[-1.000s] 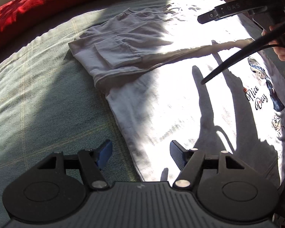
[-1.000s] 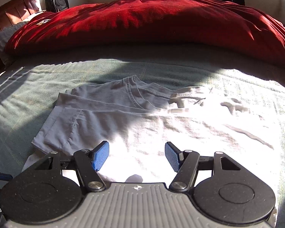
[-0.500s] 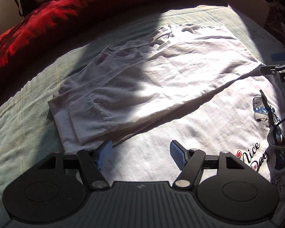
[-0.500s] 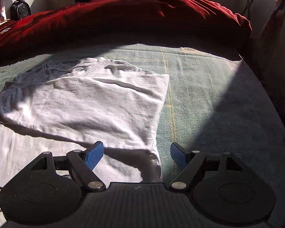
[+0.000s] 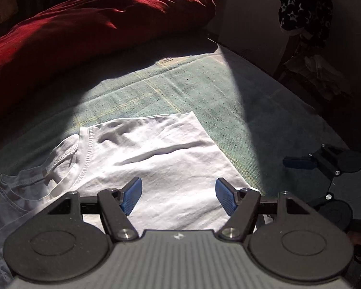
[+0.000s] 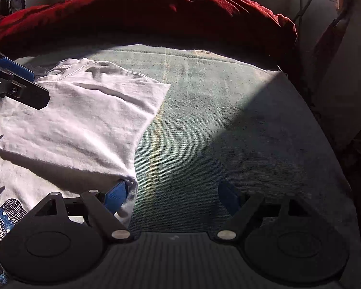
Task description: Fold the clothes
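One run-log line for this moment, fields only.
stage: mid-fold | left claw: open over white T-shirt | right claw: open at shirt's right edge | surface: green bedspread

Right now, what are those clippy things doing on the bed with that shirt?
A person is folding a white T-shirt on a green blanket, holding a two-finger gripper in each hand. The shirt's top part is already folded over its printed front. The left gripper hangs open above the folded part, holding nothing. The right gripper is open at the shirt's right edge. A red duvet lies behind.
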A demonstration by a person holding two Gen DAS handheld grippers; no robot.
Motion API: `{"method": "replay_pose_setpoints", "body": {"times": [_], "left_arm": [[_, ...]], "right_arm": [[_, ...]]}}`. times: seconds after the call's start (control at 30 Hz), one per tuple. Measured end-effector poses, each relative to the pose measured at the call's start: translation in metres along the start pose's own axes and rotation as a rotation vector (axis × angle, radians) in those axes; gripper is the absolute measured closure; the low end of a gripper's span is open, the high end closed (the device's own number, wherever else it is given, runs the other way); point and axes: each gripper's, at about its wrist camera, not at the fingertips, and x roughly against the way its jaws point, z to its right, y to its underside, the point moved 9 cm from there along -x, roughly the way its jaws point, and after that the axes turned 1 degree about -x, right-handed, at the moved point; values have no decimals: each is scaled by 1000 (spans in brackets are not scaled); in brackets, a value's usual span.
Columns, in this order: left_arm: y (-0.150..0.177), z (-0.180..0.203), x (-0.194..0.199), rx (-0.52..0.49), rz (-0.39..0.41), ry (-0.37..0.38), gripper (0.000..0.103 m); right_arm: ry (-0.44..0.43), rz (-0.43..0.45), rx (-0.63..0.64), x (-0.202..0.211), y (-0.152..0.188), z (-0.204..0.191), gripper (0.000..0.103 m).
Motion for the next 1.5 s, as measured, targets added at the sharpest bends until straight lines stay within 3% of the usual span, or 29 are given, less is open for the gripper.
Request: {"method": "replay_pose_setpoints", "body": {"times": [0.1,0.23,0.37,0.5,0.63,0.77,0.93,1.07,1.27,1.5], "left_arm": [[-8,7,-13,2,7,31,35],[-14,-4,-33,77,-2,65,35],[-16,-19,-51,157,-32,123,35],[-14,-27,-67,170,-48,148,35],[-24,-27,-64,176,-35,144,35],[-36,-10,-59,144,-2,213,35],[-35,-1,-93,116,-47,209,34],[-40,0,-88,110,-29,211,31],[-19,-42,-28,140,3,132,31],[65,-168,54,337,0,-131,31]], "right_arm": [[-22,39,47,18,0,-4,19],[-176,110,65,42,-6,-23,19],[-308,151,132,42,-18,-60,19],[-364,140,156,22,-24,-83,19],[-367,96,159,12,-17,-83,19],[-365,50,161,3,-9,-82,18],[-372,37,161,-1,-3,-84,9],[-363,33,176,-2,-2,-89,5],[-341,1,175,1,-6,-94,3],[-316,22,122,21,-14,-99,3]]}}
